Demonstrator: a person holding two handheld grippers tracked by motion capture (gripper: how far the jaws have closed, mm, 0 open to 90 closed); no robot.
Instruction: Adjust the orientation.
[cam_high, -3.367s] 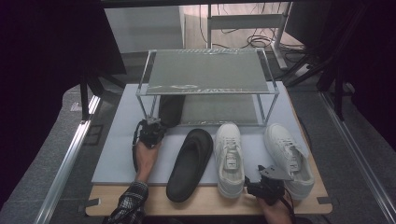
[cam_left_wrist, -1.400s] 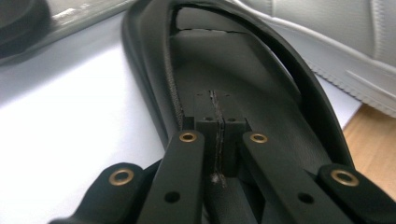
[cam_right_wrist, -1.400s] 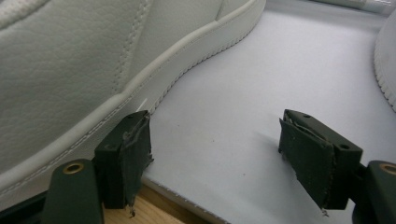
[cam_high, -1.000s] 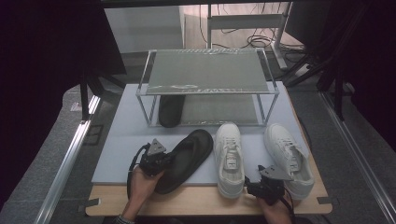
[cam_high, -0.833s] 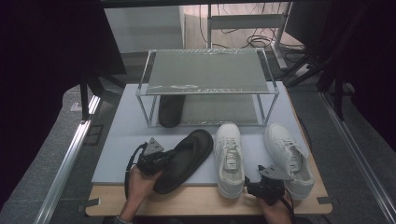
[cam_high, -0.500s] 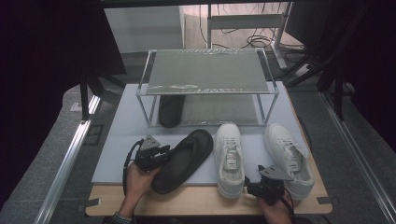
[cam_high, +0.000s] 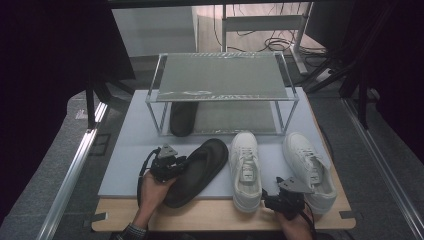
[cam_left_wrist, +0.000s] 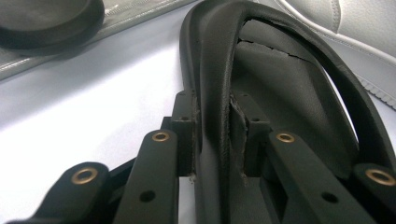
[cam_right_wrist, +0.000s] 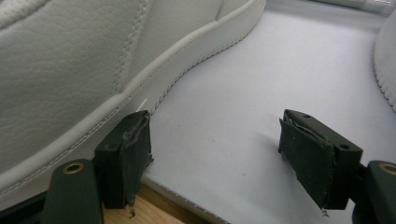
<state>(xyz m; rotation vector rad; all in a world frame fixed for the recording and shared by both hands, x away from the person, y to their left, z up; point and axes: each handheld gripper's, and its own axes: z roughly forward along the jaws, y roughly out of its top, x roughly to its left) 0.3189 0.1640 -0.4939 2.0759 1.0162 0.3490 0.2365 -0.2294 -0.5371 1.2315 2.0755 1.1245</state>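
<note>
A black slipper (cam_high: 197, 170) lies slanted on the grey mat (cam_high: 125, 155), toe toward the rack. My left gripper (cam_high: 167, 164) is shut on its left rim; in the left gripper view the pads (cam_left_wrist: 187, 135) pinch the slipper's raised edge (cam_left_wrist: 219, 84), and the jaws have just been closing on it. A second black slipper (cam_high: 182, 117) lies under the rack. Two white sneakers (cam_high: 245, 167) (cam_high: 307, 167) stand side by side. My right gripper (cam_high: 282, 200) rests open at the front edge between their heels, one pad (cam_right_wrist: 128, 149) beside a white sole (cam_right_wrist: 70, 70), nothing between its jaws.
A see-through two-level rack (cam_high: 222, 75) stands at the back of the mat. A wooden board (cam_high: 200, 220) shows under the mat's front edge. Metal rails (cam_high: 75, 170) run along both sides. Bare mat lies left of the slanted slipper.
The left hand came back from the rack and gripped the slipper's rim; the slipper now lies slanted, heel swung left. Over the last second it barely shifted. The right gripper has not moved.
</note>
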